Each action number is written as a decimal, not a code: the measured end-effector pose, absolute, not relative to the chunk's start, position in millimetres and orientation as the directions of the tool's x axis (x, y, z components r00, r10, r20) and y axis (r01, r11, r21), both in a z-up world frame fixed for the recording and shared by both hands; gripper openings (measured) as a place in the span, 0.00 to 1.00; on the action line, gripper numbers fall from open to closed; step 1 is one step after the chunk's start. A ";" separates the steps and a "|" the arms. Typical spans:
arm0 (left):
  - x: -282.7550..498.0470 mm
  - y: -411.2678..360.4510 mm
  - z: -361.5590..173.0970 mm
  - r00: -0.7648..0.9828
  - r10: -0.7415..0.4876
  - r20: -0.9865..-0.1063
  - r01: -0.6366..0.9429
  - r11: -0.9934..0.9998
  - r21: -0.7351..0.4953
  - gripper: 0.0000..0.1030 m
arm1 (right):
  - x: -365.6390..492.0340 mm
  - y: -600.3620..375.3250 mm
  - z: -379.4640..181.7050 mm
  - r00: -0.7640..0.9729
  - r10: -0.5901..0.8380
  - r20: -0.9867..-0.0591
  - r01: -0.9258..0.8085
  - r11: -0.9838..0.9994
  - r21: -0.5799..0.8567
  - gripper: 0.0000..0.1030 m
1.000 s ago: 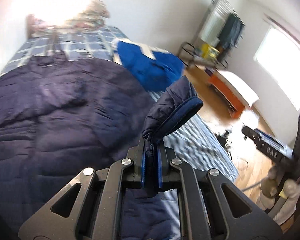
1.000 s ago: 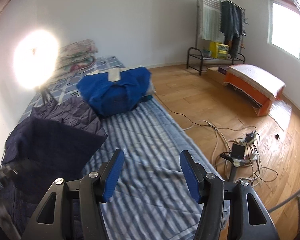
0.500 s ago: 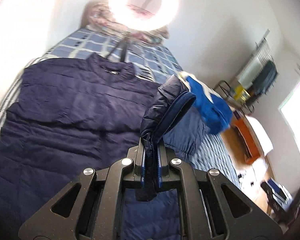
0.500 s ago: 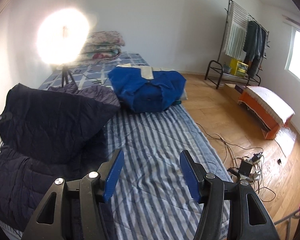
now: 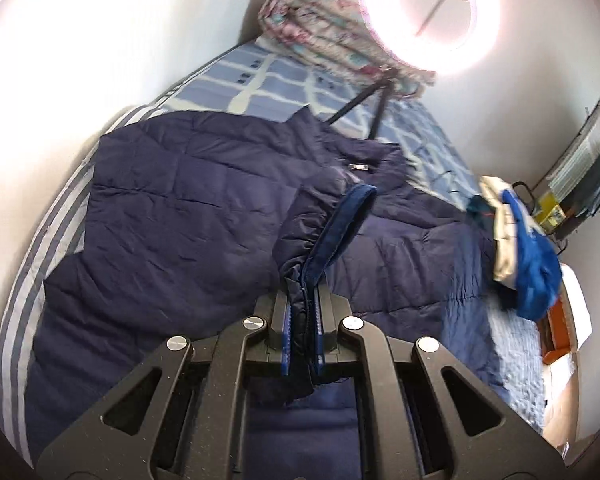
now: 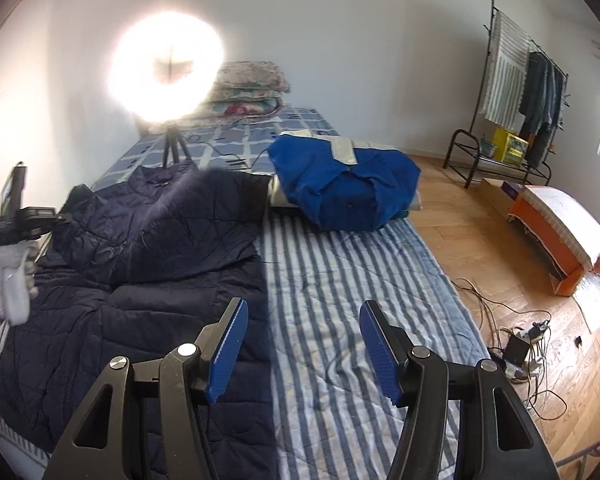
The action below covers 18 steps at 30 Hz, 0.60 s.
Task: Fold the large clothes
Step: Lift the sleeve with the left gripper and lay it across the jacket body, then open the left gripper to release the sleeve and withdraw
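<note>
Carried across from the bed's floor-side edge, the left gripper (image 5: 303,312) now hangs over the middle of the navy puffer jacket (image 5: 188,216), its jaws clamped on the jacket's cuff (image 5: 324,236), which stands up ahead of the pads; a second ago the wooden floor and the orange bench filled the ground to its right, and now the jacket spreads under and on both sides of it. The right gripper (image 6: 300,354) has swung too, so the ring light (image 6: 166,68) sits further toward the middle of its view.

Left of the left gripper, the striped blanket (image 5: 32,280) runs along a white wall. Ahead of it the jacket lies flat with its collar toward the head of the bed, where the ring light's tripod (image 5: 376,100) stands on a blue checked sheet (image 5: 260,80) before a pile of floral bedding (image 5: 320,24). To its right lies a folded blue garment (image 5: 536,256).

In the right wrist view, a white-gloved hand (image 6: 6,280) holds the left gripper at the far left, with the sleeve drawn over the jacket body. The right gripper's jaws stand apart with nothing between them, above the blanket's bare stripes just right of the jacket's edge. Further right come the wooden floor (image 6: 480,248), loose cables (image 6: 516,344), an orange bench (image 6: 560,224) and a clothes rack (image 6: 520,80) against the wall.
</note>
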<state>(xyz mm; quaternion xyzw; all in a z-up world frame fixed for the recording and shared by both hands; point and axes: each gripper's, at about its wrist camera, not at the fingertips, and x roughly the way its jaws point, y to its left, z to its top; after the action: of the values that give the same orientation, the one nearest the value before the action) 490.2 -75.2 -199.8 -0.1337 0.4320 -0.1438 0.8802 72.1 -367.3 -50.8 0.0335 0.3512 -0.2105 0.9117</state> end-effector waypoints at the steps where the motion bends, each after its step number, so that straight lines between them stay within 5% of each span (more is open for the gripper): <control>1: 498.4 -71.6 -205.9 0.583 -0.362 -0.728 0.135 0.926 -0.353 0.06 | 74.4 -364.9 -50.6 0.666 -0.357 -0.655 0.402 0.911 -0.088 0.58; 18: 571.1 -56.3 -242.8 0.576 -0.305 -0.759 0.090 0.946 -0.312 0.07 | 99.5 -324.8 -65.5 0.675 -0.307 -0.671 0.304 0.944 -0.126 0.58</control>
<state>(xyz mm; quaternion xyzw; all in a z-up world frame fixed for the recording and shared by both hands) 571.1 -56.3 -242.8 -0.1202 0.4468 -0.1122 0.8794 99.5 -324.8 -65.5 -0.0018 0.3671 -0.1668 0.9151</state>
